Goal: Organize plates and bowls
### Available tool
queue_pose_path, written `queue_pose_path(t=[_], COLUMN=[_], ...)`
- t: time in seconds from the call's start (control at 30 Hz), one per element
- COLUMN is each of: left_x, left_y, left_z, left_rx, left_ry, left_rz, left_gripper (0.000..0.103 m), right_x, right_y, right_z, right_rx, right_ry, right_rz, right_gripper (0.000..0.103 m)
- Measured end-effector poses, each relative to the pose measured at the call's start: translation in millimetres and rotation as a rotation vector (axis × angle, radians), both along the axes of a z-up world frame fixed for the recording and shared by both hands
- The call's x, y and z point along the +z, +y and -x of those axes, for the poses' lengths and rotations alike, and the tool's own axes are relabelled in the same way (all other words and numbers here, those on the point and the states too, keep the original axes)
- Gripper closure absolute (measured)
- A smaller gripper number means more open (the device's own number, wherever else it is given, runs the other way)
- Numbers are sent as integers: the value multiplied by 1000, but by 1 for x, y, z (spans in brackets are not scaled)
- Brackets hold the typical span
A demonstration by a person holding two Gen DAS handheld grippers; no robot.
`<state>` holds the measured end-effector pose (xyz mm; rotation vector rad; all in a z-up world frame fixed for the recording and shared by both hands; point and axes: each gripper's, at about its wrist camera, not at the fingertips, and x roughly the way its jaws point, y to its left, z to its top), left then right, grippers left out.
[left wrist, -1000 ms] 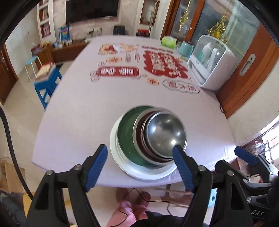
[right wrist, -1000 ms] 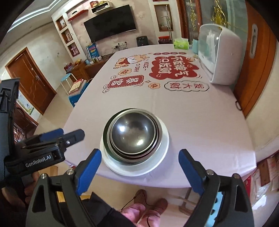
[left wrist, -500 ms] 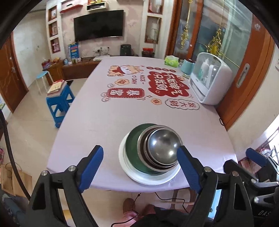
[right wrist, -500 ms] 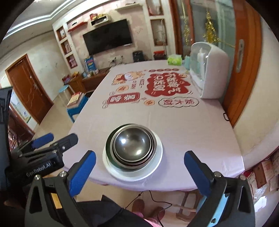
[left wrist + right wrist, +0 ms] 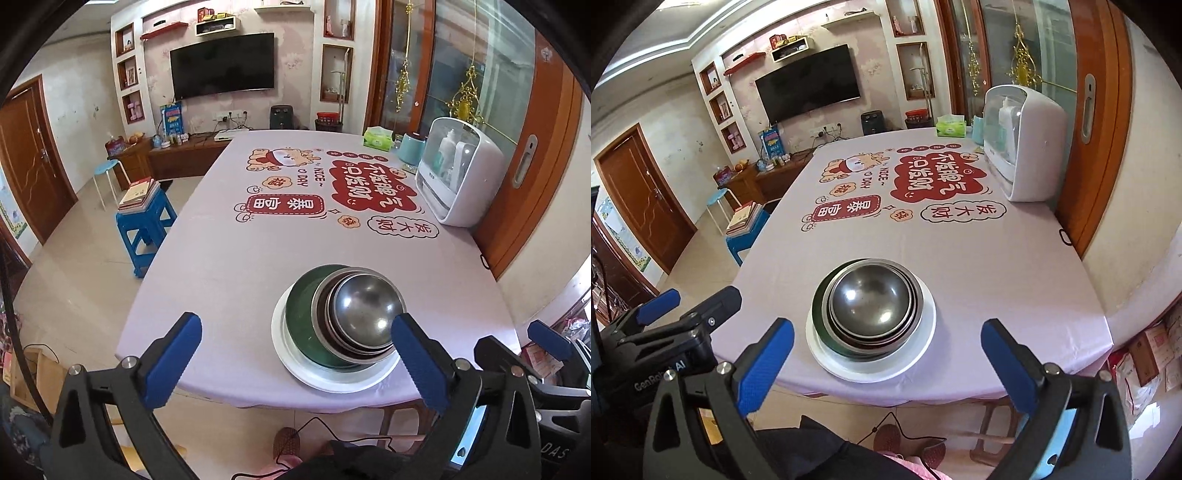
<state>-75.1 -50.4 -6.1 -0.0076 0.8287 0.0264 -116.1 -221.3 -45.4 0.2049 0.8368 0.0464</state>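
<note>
Near the front edge of the lilac-clothed table (image 5: 229,266) stands one stack: a white plate (image 5: 332,380), a green bowl (image 5: 301,314) on it, and nested steel bowls (image 5: 365,310) on top. The right wrist view looks into the same steel bowls (image 5: 871,299) on the white plate (image 5: 923,332). My left gripper (image 5: 294,325) hangs above and short of the stack, its jaws opening, nothing between them. My right gripper (image 5: 887,328) is open and empty, also short of the stack. Each gripper touches nothing.
A white countertop cabinet (image 5: 458,177) stands at the table's right edge, with a green tissue box (image 5: 376,136) and a teal jar behind it. A blue stool with books (image 5: 144,214) stands on the floor at the left. A person's feet show under the table edge.
Both grippers have drawn back and up from the stack, so it looks smaller and farther. The jaws of both have spread wider. The stack has not moved.
</note>
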Motion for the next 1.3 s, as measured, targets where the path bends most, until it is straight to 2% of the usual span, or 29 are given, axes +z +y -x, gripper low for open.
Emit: queue_pose_path(t=[1.3], left_x=[-5], left_y=[1], left_z=[-7], left_rx=[23], left_ry=[-1], left_rz=[-34], left_gripper=[1], right_x=[-1], right_y=[6], right_z=[-5], right_rx=[11], right_ry=[10], right_rz=[14], right_gripper=[1])
